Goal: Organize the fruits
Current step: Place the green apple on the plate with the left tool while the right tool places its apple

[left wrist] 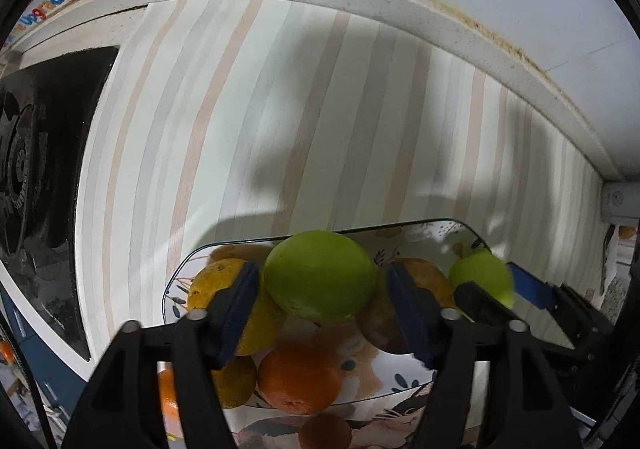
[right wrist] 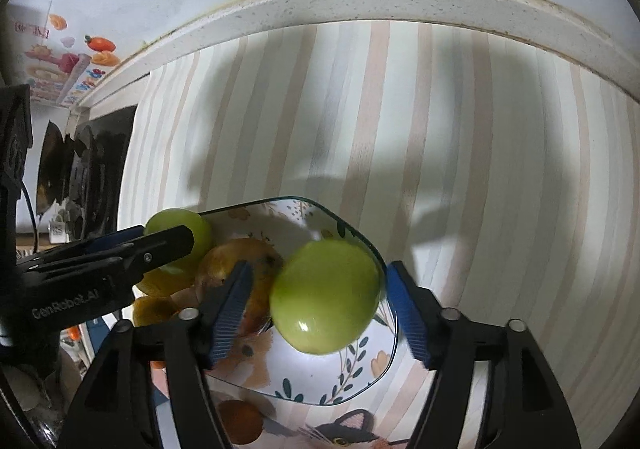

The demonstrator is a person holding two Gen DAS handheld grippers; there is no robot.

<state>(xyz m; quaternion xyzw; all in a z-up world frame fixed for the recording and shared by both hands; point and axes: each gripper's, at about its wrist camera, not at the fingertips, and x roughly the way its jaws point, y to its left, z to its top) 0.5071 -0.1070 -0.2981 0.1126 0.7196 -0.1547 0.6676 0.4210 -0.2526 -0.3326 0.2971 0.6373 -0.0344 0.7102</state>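
Both grippers hang over a glass plate [left wrist: 180, 273] printed with leaves and a cat, which sits on a striped counter [left wrist: 280, 109]. Between the blue-padded jaws of the left gripper [left wrist: 322, 313] sits a large green apple [left wrist: 320, 275], smooth, matte and slightly flattened; the jaws stand wide, with a sliver of space showing on each side of the fruit, so whether the pads actually press on it cannot be told. Below and around this apple the plate carries a bright orange tangerine [left wrist: 298, 381] with a dimpled stem end, a speckled yellow orange [left wrist: 216, 285] behind the left pad, another yellowish fruit [left wrist: 236, 381] lower down, and a brownish fruit [left wrist: 380, 325] partly hidden by the right pad. From the right wrist camera, the right gripper [right wrist: 318, 311] likewise frames a second green apple [right wrist: 326, 297], glossy with a small bright highlight near its lower edge and somewhat blurred; its jaws are also spread wide, with a clear gap beside the right pad, and contact is uncertain. That apple is above the plate's near right part [right wrist: 384, 365]. In the same view the left gripper's black finger crosses in front of the first apple at the plate's far left, with yellow fruit beneath it. A black stove burner [right wrist: 86, 177] lies at the left end of the counter, and a pale speckled backsplash ledge [right wrist: 400, 1] runs along the wall.
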